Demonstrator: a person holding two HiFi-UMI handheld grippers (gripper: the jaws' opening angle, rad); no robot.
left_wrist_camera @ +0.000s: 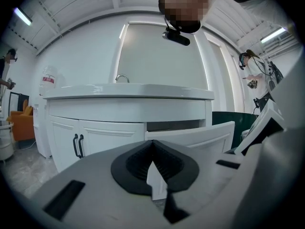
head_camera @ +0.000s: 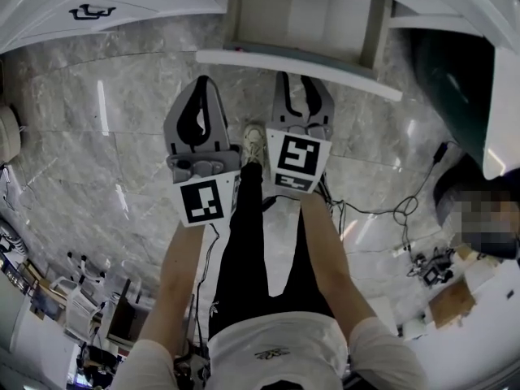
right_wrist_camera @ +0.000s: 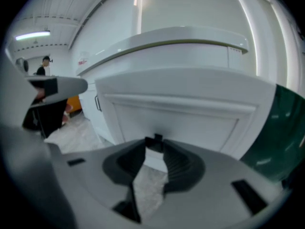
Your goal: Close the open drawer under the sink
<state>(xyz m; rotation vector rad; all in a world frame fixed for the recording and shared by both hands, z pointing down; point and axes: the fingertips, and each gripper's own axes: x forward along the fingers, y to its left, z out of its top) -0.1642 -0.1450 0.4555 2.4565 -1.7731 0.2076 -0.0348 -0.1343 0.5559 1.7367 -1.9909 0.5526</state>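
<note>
A white drawer [head_camera: 302, 19] stands pulled out from the vanity under the sink, its front panel [head_camera: 299, 68] nearest me. In the left gripper view the drawer [left_wrist_camera: 193, 138] juts out right of the cabinet doors, below the counter and faucet [left_wrist_camera: 122, 77]. In the right gripper view the drawer front [right_wrist_camera: 176, 116] fills the frame close ahead. My right gripper [head_camera: 302, 84] [right_wrist_camera: 153, 146] is open and holds nothing, its tips just short of the panel. My left gripper [head_camera: 203, 84] [left_wrist_camera: 152, 143] is shut on nothing, to the left of the drawer.
A dark green tub [head_camera: 455, 80] sits right of the vanity. Cables [head_camera: 398, 214] and boxes [head_camera: 451, 303] lie on the marble floor at right. My shoe [head_camera: 254, 145] is between the grippers. Cabinet doors with black handles [left_wrist_camera: 77, 145] are left of the drawer.
</note>
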